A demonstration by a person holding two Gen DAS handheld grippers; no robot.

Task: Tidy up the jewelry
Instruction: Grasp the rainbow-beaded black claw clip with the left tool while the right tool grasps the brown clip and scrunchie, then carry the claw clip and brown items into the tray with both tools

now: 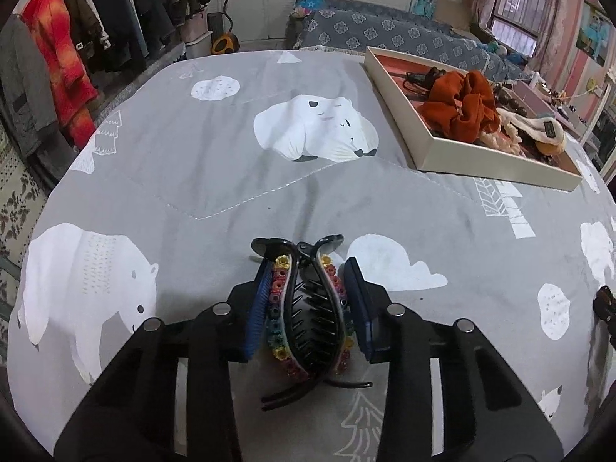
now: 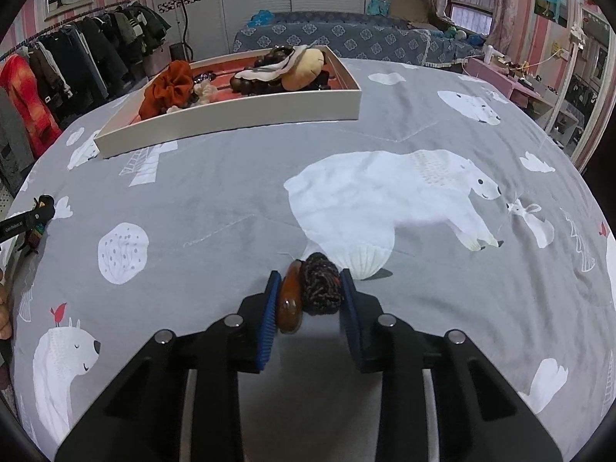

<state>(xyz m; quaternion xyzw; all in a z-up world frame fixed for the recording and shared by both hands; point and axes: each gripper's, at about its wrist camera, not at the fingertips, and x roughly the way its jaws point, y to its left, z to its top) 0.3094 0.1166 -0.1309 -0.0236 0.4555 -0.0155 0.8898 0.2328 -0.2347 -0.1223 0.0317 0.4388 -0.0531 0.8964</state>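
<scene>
the left gripper (image 1: 308, 304) has its fingers closed on a flowered hair claw (image 1: 308, 323), the right gripper (image 2: 308, 308) pinches a brown clip with dark scrunchie (image 2: 310, 292); keep both squeezes firm and lift clear of the bed (image 1: 215, 161) before carrying ahead to the tray (image 2: 231, 115).

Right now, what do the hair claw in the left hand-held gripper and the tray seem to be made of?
Hair claw: apparently hard glossy black plastic, judging by its shiny moulded teeth; small coloured flower beads line both edges. Tray: probably matte cream cardboard, with thin flat straight walls and a reddish lining.
</scene>
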